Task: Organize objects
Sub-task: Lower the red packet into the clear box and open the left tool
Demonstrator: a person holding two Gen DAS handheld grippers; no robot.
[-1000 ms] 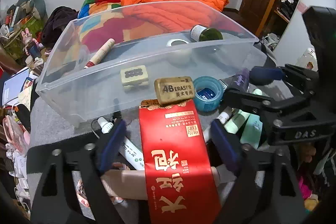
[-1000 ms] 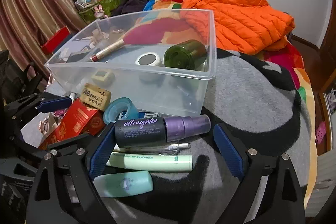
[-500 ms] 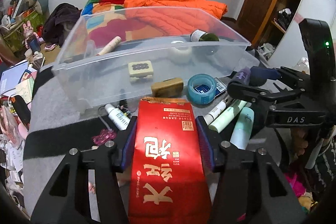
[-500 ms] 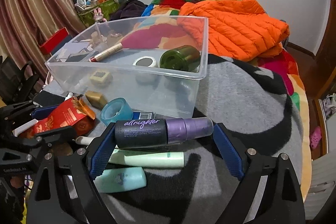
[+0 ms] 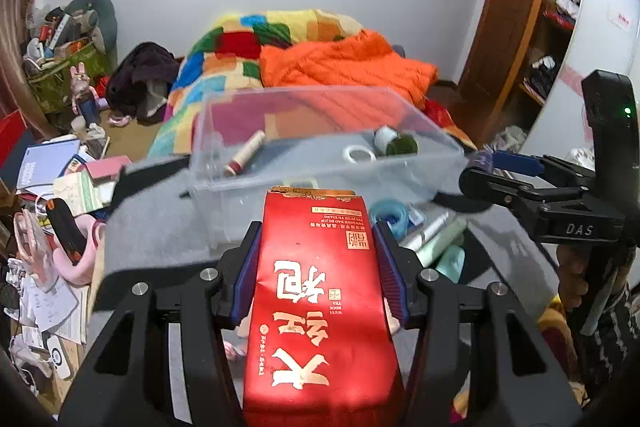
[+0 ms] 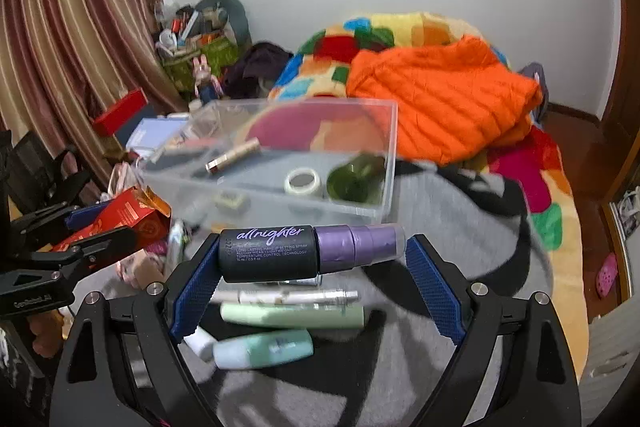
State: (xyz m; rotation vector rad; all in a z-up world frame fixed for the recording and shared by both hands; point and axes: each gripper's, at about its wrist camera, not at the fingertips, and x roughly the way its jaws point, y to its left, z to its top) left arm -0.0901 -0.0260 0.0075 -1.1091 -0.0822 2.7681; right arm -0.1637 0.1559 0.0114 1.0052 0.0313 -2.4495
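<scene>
My left gripper (image 5: 318, 267) is shut on a red tea box (image 5: 316, 299) and holds it raised in front of the clear plastic bin (image 5: 320, 183). My right gripper (image 6: 310, 267) is shut on a black and purple spray bottle (image 6: 304, 253), held lengthwise between the pads and lifted above the grey blanket. The bin holds a tan tube (image 6: 234, 157), a tape roll (image 6: 303, 181), a green bottle (image 6: 354, 179) and a small block (image 6: 230, 201). The red box also shows at the left of the right wrist view (image 6: 128, 219).
Green tubes (image 6: 292, 315), a white pen (image 6: 288, 295) and a teal bottle (image 6: 264, 349) lie on the grey blanket below my right gripper. A blue tape roll (image 5: 390, 217) lies beside the bin. An orange jacket (image 6: 440, 103) lies behind. Clutter fills the floor at left.
Both grippers have lifted with their objects, so the bin and blanket look farther and lower. The left gripper closed on the red box one second ago and has kept hold.
</scene>
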